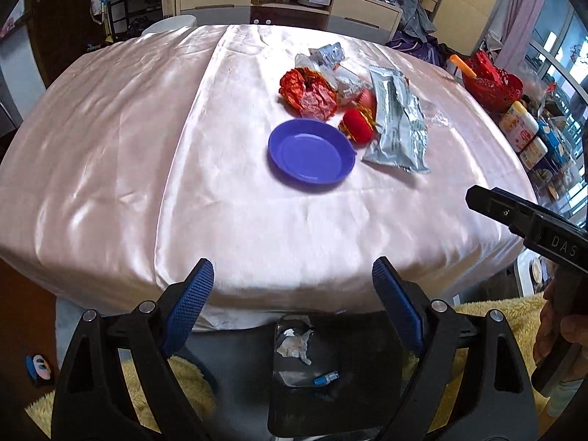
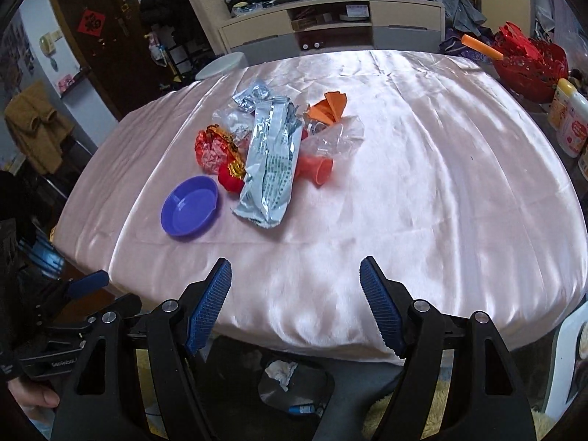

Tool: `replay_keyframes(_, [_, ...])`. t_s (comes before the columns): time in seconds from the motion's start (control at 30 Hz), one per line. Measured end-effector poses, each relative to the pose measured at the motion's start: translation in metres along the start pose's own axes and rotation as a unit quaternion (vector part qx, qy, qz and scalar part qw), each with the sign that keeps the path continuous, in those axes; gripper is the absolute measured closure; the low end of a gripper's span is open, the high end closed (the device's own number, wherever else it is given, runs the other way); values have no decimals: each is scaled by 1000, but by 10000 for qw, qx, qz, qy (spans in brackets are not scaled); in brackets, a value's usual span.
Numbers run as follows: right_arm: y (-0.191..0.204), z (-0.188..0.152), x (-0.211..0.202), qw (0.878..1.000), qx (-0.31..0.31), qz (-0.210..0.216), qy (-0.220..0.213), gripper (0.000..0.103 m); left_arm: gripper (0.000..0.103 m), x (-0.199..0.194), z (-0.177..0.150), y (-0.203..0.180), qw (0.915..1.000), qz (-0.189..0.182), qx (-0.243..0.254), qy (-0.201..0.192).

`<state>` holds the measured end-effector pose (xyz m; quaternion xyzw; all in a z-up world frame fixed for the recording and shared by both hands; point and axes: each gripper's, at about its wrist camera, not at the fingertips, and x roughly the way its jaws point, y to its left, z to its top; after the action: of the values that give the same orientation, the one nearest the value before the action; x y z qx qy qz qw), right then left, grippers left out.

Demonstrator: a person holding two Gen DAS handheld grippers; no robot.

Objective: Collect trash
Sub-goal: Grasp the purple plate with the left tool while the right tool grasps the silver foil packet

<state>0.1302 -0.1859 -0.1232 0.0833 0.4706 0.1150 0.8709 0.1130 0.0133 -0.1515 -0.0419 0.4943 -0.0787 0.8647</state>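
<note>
Pink tablecloth carries my trash; only my right view shows the orange cup. Both grippers, left and right, gape empty.

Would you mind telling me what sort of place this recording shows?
Most likely a lived-in home living room: a table under a pink satin cloth, a TV-style cabinet piled with clothes, and a wooden door.
</note>
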Motion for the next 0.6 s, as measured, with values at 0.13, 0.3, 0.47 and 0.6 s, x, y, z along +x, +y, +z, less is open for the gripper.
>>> replay_keyframes(0.13, [4,16,16,10000,-46,66,51,30,21,6,21,4,9999,91,-40,-85])
replay_keyframes(0.3, [10,31,37,9998,-81,152,130,36,29,18,42,6,9998,169,-12,-87])
replay_keyframes(0.47, [14,39,53,9995,-50,228,190,37,45,38,55,13,9998,195,-83,7])
replay_keyframes(0.6, [13,41,64,9993,1,280,244,37,57,53,60,16,9998,117,-136,125])
